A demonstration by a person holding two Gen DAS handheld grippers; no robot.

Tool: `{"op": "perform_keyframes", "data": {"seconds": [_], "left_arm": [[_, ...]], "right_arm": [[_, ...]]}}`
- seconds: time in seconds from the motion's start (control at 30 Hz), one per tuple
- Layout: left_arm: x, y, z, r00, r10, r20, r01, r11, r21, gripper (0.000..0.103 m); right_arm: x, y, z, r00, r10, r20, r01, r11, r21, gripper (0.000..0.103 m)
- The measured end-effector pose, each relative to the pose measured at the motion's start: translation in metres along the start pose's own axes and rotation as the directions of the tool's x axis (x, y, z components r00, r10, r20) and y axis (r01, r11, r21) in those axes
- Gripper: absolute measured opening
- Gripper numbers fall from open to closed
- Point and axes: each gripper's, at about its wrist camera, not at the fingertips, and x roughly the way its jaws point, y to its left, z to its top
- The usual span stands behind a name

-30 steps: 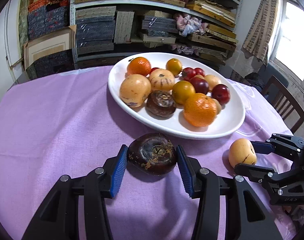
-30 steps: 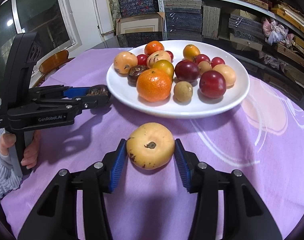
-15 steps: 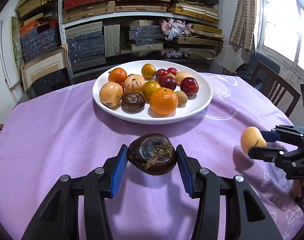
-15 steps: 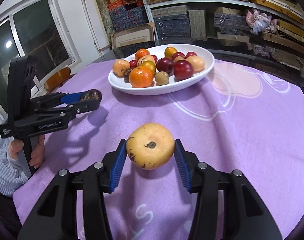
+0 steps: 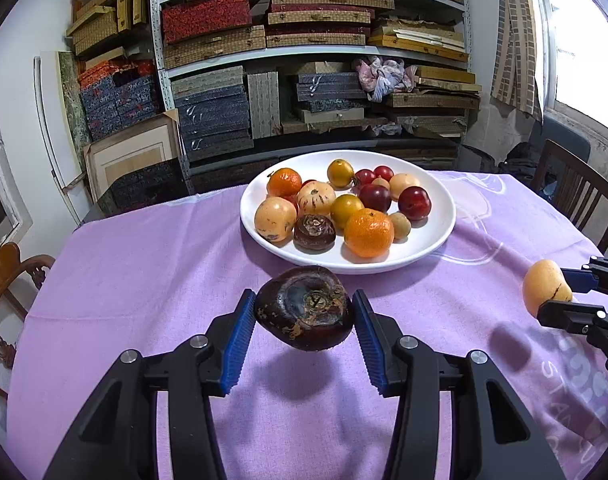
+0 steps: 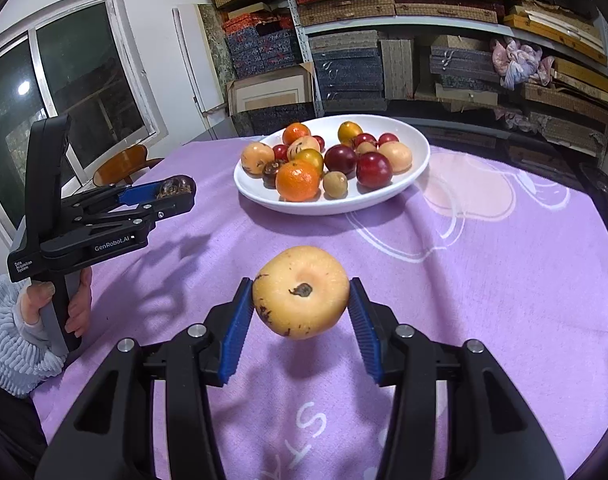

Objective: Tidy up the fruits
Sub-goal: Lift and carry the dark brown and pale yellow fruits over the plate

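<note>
My left gripper [image 5: 304, 312] is shut on a dark brown fruit [image 5: 304, 307] and holds it above the purple tablecloth, short of the white plate [image 5: 436, 236]. The plate carries several oranges, red plums, yellow and brown fruits. My right gripper [image 6: 299, 300] is shut on a pale yellow fruit [image 6: 300, 291], also lifted off the cloth. In the left wrist view the right gripper [image 5: 560, 294] shows at the far right with the yellow fruit [image 5: 544, 292]. In the right wrist view the left gripper [image 6: 175, 192] shows at the left with the dark fruit [image 6: 175, 186]; the plate [image 6: 384, 196] is ahead.
The round table has a purple tablecloth [image 5: 143, 280]. Shelves stacked with boxes [image 5: 304, 60] stand behind it. A wooden chair [image 5: 580, 200] is at the right, another chair [image 5: 3, 272] at the left. A window [image 6: 63, 92] is on the left wall.
Both grippers have lifted their fruits off the cloth and pulled back from the plate, which now looks farther away. Both stay shut on their fruits.
</note>
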Motion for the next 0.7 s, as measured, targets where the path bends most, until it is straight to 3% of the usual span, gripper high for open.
{"op": "perform_keyframes", "data": {"seconds": [0.47, 0.7], "left_arm": [[-0.015, -0.008, 0.021, 0.998, 0.01, 0.058, -0.012, 0.999, 0.034, 0.05], [-0.018, -0.012, 0.057, 0.992, 0.03, 0.121, -0.037, 0.998, 0.057, 0.05]], "right_arm": [[-0.041, 0.018, 0.054, 0.992, -0.025, 0.121, 0.033, 0.997, -0.068, 0.047], [-0.05, 0.028, 0.099, 0.981, -0.032, 0.191, 0.054, 0.993, -0.109, 0.047]]}}
